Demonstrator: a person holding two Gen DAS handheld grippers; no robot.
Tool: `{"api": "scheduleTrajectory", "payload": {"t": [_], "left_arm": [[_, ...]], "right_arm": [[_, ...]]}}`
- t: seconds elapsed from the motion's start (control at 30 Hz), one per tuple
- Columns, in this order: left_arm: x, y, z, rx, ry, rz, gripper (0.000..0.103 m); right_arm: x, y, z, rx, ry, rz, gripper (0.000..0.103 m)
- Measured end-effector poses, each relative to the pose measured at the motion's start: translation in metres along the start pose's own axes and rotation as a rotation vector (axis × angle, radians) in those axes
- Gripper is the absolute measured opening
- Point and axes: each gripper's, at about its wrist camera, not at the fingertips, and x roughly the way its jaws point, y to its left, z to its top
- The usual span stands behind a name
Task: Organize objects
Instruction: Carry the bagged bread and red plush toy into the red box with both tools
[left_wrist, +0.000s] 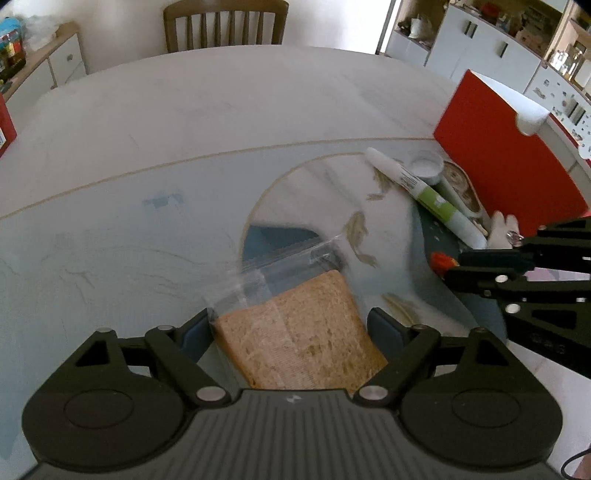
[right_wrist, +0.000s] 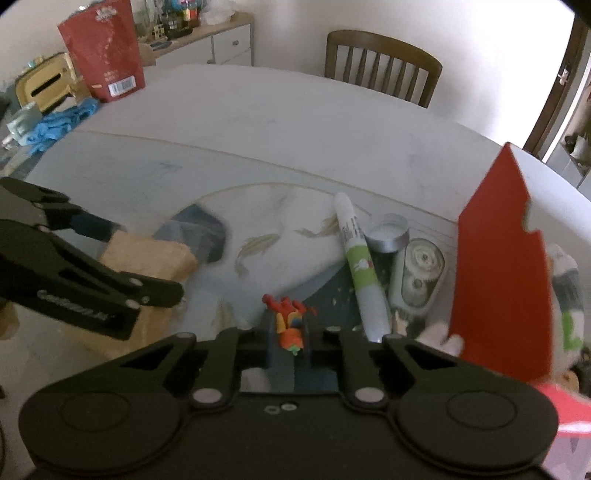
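A slice of brown bread in a clear zip bag (left_wrist: 303, 332) sits between the wide-set jaws of my left gripper (left_wrist: 290, 325), whose pads press on the bag's two sides. The right wrist view shows the same bread (right_wrist: 155, 254) with the left gripper (right_wrist: 136, 258) around it. My right gripper (right_wrist: 290, 321) is shut on a small red, orange and multicoloured toy figure (right_wrist: 291, 325), held just above the patterned mat. In the left wrist view the right gripper (left_wrist: 448, 267) comes in from the right with the toy (left_wrist: 439, 260) at its tip.
A white and green marker (right_wrist: 360, 266), a grey lid (right_wrist: 388, 232) and a round-wheeled dispenser (right_wrist: 417, 280) lie by an upright red box (right_wrist: 502, 277). A white and green plush (right_wrist: 569, 295) sits behind it. A red bag (right_wrist: 103, 48) and blue gloves (right_wrist: 59, 122) are far left, a chair (left_wrist: 225, 26) beyond the round table (left_wrist: 221, 129).
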Motion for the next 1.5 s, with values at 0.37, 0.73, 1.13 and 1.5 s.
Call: {"api": "scheduleTrajectory", "payload": {"t": [0.37,0.73,1.13,1.5], "left_arm": [[-0.019,-0.022,-0.020,0.017,0.034,-0.055,0.085],[-0.056,-0.062,-0.010,0.070,0.008,-0.088,0.084],[-0.079,-0.127,0.035,0.141,-0.081,-0.136,0.083],[-0.091,-0.197,0.109,0.219,-0.193,-0.129,0.083]], "right_arm": [[-0.057,-0.009,-0.023,0.082,-0.044,0.052,0.013],[-0.108,-0.031,-0.038,0.124,-0.090,0.053,0.013],[-0.164,-0.104,-0.033,0.157,-0.205,-0.009,0.013],[-0.189,-0.185,-0.016,0.140,-0.303,-0.124,0.013]]}}
